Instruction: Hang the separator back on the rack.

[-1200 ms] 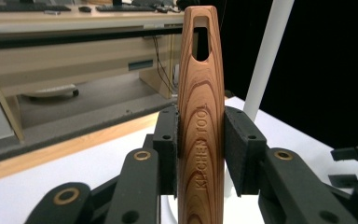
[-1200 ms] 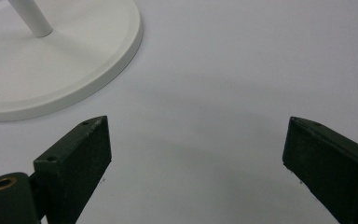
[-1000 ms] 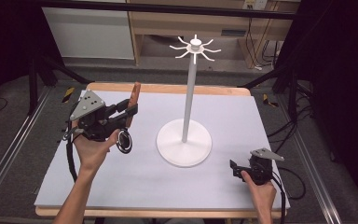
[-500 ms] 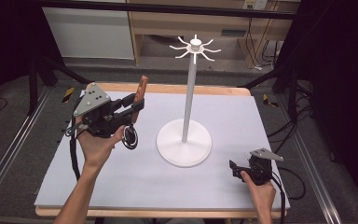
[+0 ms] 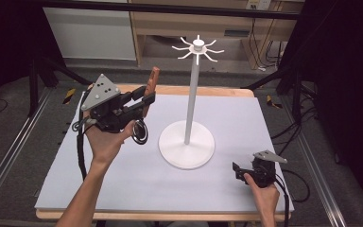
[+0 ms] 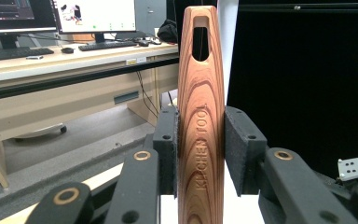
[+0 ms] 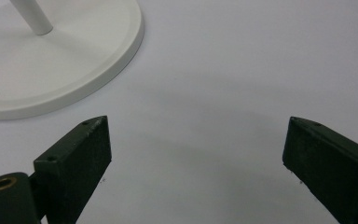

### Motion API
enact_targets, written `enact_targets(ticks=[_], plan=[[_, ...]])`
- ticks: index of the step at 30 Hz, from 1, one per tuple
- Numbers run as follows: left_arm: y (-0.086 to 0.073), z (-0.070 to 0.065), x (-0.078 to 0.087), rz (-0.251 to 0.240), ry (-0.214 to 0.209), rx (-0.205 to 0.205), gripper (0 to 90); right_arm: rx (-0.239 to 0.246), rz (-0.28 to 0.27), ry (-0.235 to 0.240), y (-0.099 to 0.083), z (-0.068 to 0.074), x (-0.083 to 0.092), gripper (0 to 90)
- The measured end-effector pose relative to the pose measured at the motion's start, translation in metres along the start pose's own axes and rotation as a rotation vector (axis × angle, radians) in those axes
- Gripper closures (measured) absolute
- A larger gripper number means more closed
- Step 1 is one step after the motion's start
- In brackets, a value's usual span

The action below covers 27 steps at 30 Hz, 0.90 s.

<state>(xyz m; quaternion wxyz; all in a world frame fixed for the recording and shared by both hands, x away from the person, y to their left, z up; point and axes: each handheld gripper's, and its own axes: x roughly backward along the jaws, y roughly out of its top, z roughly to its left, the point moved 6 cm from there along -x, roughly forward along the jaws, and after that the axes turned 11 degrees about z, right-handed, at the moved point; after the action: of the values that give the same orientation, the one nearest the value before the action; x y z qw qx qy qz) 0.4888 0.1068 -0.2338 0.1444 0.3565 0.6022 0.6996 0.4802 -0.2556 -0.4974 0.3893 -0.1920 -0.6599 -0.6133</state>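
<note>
One stiff, light wooden utensil [image 6: 200, 116] clamped mid-handle in my left claw [image 6: 200, 144], slot end at 12 o'clock; smooth wood could slip. Right claw [image 7: 196, 158] gapes over bench [image 7: 242, 60].

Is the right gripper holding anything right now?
No, in the right gripper view the right gripper has its jaws wide apart over the bare white table.

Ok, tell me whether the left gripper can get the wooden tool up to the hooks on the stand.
Probably yes. The left gripper is shut on the wooden tool, hanging slot uppermost, and nothing stands between it and the stand. The hooks sit well higher, so the arm must lift.
</note>
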Motion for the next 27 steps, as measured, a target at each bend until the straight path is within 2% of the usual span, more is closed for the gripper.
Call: enact_targets(ticks=[13,27], plan=[[0.015,-0.007,0.0,-0.035,-0.004,-0.017,67.5,0.004,0.001,-0.005,0.0,0.0,-0.001,8.4],[0.024,-0.011,-0.006,-0.038,-0.029,-0.014,67.5,0.003,-0.001,-0.004,0.0,-0.001,-0.001,8.4]])
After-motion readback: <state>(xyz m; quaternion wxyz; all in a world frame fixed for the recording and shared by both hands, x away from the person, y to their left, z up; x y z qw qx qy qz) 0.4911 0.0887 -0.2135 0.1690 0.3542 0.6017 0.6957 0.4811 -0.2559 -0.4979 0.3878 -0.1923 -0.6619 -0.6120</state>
